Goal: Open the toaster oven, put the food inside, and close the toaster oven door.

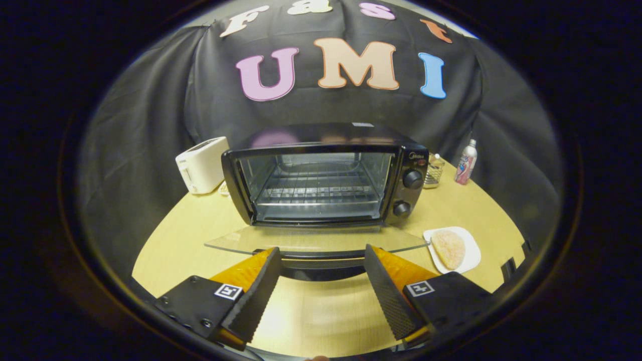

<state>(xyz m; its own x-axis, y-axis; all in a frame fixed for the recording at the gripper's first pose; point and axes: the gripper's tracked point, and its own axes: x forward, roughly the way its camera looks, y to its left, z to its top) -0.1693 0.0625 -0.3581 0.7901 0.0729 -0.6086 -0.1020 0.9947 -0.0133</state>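
A big round wooden table (pixel 210 225) holds all the things. The top is light yellow-brown.

On the far middle of the table sits the black toaster oven (pixel 326 175). Its glass door (pixel 316 240) is open and folded down flat toward the near side. You can see right through the glass to the table. Inside the oven there is a wire rack (pixel 316 193) with nothing on it. Two round black knobs (pixel 413 179) sit one above the other on the oven's right side.

The gripper (pixel 321 263) is on the near side, just in front of the open door. Its two fingers (pixel 258 293) are black with orange backs. They are spread wide apart and hold nothing. The door's dark handle (pixel 321 265) lies between the fingertips, but the fingers do not press on it. I cannot tell if the tips touch it.

To the left of the oven, a bit farther back, stands a white toaster (pixel 200 164).

To the right of the oven, on the near side, lies a white plate (pixel 471 248). The food (pixel 449 248) lies on it. It is a flat, pale piece that looks like bread with sugar on it. The plate is just beside the right corner of the open door.

Far to the right stands a small bottle (pixel 466 162) with a pink label. Between it and the oven is a small clear holder (pixel 433 171)
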